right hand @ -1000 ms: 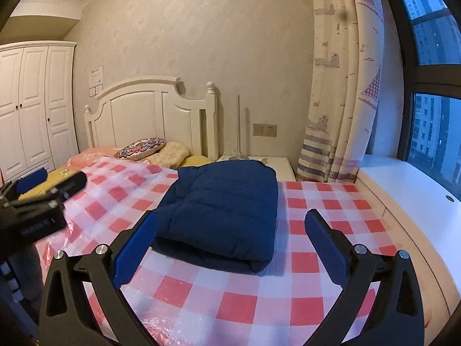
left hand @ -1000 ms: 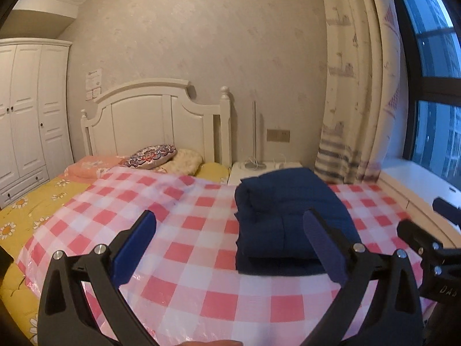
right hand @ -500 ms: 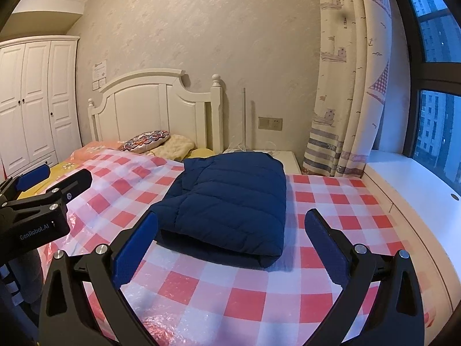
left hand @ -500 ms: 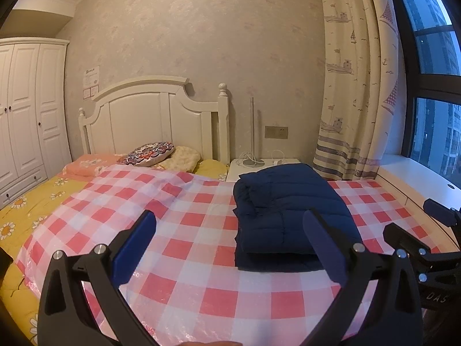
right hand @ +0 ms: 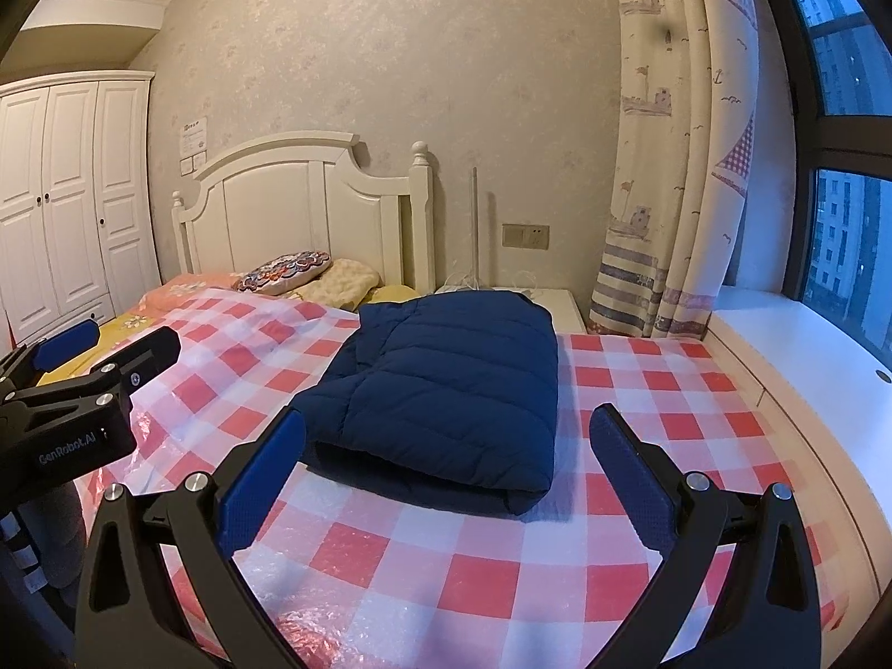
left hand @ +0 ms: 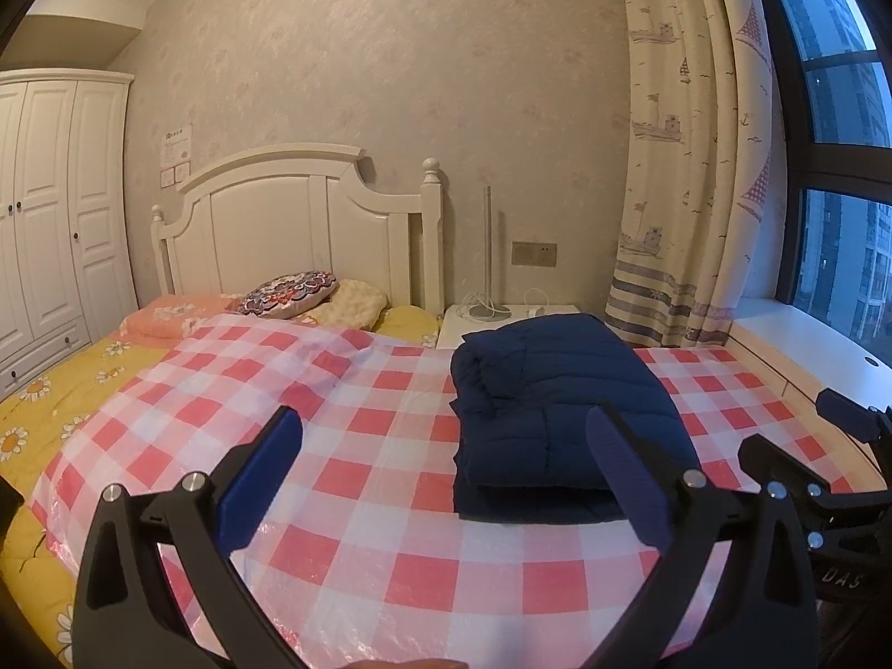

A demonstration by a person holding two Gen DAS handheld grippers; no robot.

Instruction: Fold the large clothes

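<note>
A: Where does the navy puffer jacket (left hand: 563, 407) lie?

B: It lies folded into a thick rectangle on the red-and-white checked sheet (left hand: 390, 446) that covers the bed, toward the window side. In the right wrist view its rounded fold faces the camera and the looser layered edge is on its left.

A: And the left gripper (left hand: 446, 457)?

B: Its jaws are spread wide, with nothing between the blue pads. It hovers above the sheet, apart from the jacket.

A: The right gripper (right hand: 446, 457)?

B: It is spread just as wide and empty, held over the sheet, short of the jacket's near edge.

A: What is behind?

B: A white headboard (left hand: 295, 234), a patterned cushion (left hand: 290, 294) on the yellow bedding, a white nightstand (right hand: 552, 301) and a printed curtain (right hand: 669, 167).
</note>
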